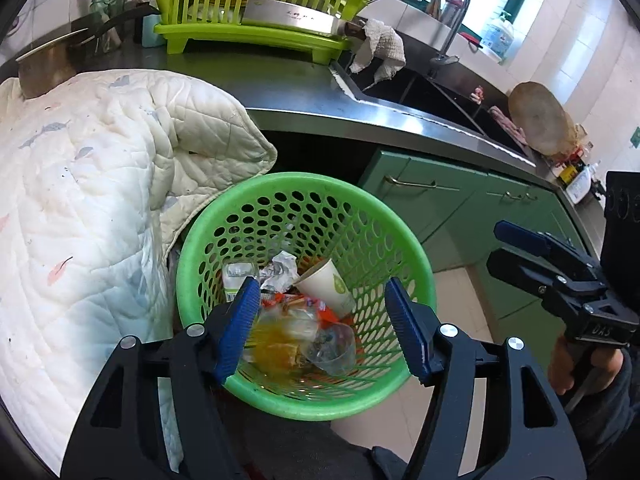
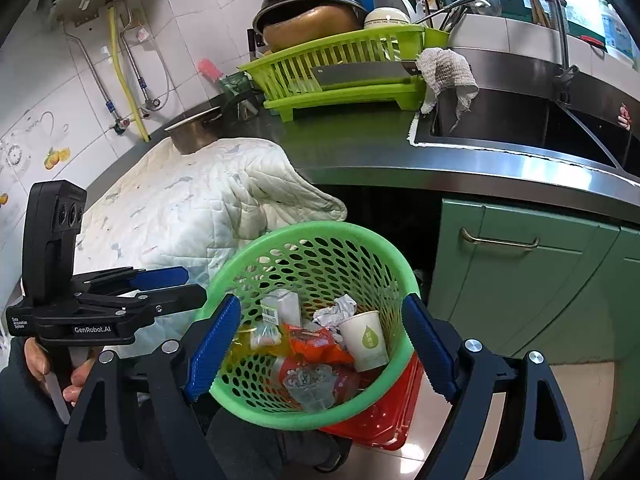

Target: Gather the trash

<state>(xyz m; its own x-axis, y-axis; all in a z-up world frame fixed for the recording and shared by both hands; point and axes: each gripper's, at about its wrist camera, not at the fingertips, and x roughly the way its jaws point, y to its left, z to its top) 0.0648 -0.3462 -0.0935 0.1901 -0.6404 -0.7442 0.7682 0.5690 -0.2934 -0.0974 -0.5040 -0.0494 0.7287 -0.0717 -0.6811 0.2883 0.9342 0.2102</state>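
A green perforated trash basket (image 1: 304, 180) (image 2: 320, 228) stands on the floor below the counter edge. In it lie a white paper cup (image 1: 328, 284) (image 2: 366, 340), crumpled paper (image 1: 280, 268) (image 2: 336, 310), a clear plastic cup (image 1: 332, 346) (image 2: 312, 384), orange wrappers (image 2: 316, 344), a small white carton (image 2: 280, 308) and a blurred yellow wrapper (image 1: 272, 332). My left gripper (image 1: 322, 282) hangs open over the basket, its pads touching nothing. My right gripper (image 2: 320, 300) is also open above the basket and holds nothing. Each gripper shows at the edge of the other's view, held by a hand.
A white quilted cloth (image 1: 100, 184) drapes over the counter left of the basket. Behind stand a lime dish rack (image 1: 256, 8) with a cleaver, a pot (image 2: 196, 132) and the steel sink (image 2: 520, 120). Green cabinets (image 2: 520, 280) stand at right. A red object (image 2: 380, 420) lies under the basket.
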